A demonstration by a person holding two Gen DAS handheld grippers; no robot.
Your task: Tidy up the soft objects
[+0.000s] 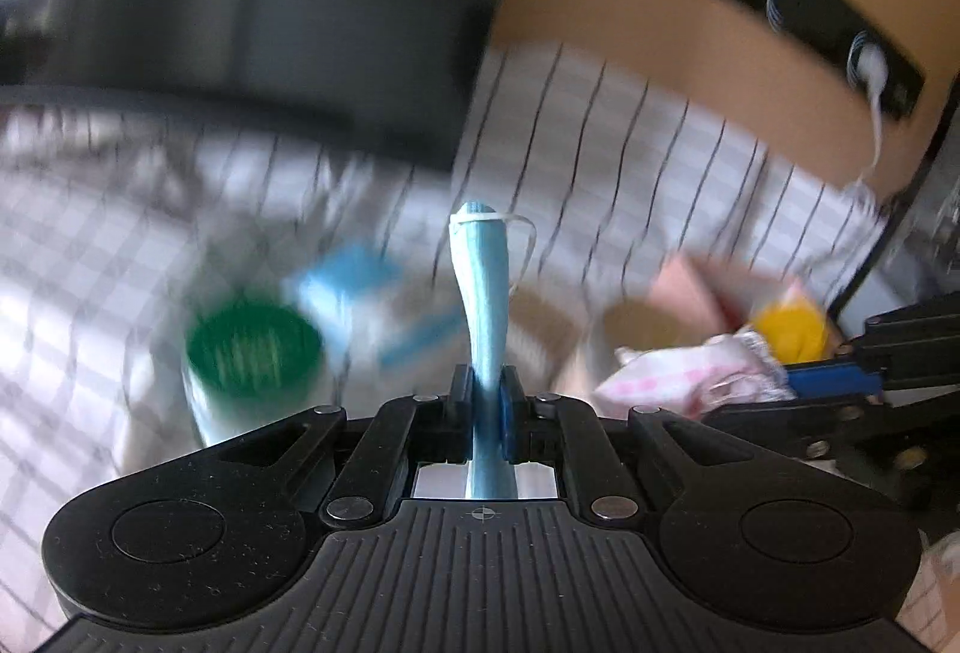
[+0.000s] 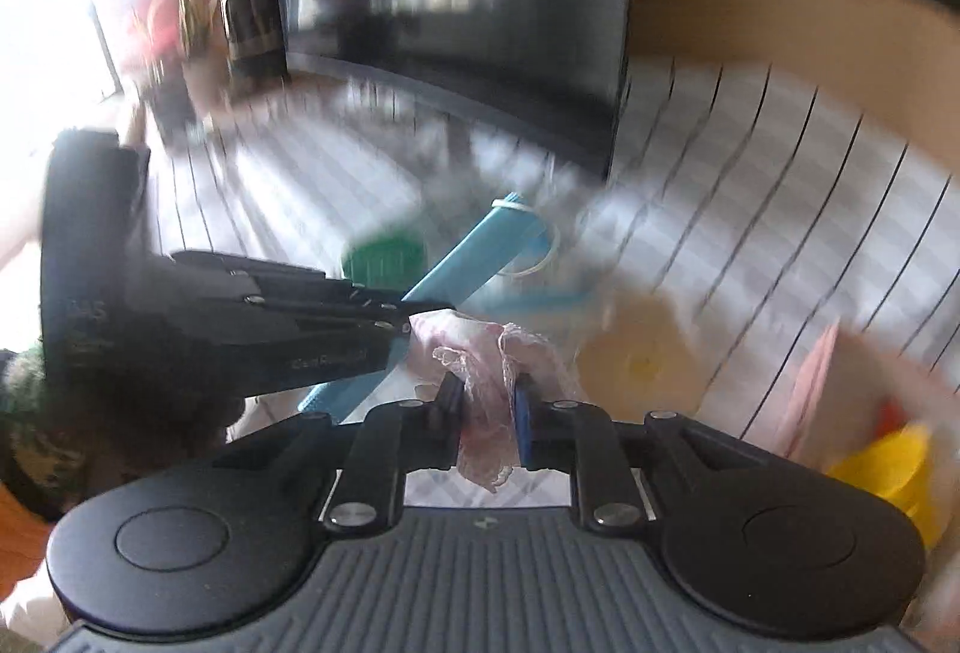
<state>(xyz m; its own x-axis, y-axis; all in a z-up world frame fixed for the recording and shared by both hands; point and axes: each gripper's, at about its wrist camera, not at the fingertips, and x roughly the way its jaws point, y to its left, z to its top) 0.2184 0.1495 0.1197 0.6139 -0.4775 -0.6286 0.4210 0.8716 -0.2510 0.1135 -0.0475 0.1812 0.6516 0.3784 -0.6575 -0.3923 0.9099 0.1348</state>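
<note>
Two grippers holding soft things over a checked surface

Going left to right, a green-lidded jar (image 1: pixel 255 353) is standing blurred on the checked cloth surface (image 1: pixel 660 143) beside a blue-and-white box (image 1: pixel 354 293); the left gripper (image 1: pixel 486 401) is pinching a folded blue face mask (image 1: pixel 483 281), its jaws nearly together; the right gripper (image 2: pixel 489 401) is clamping a crumpled pink plastic glove (image 2: pixel 486 365). A dark monitor (image 1: pixel 270 11) is standing behind, and a yellow object (image 1: pixel 789 332) is lying far right.

Lidded jar (image 1: pixel 255 353) stands left of the box (image 1: pixel 360 299).
</note>
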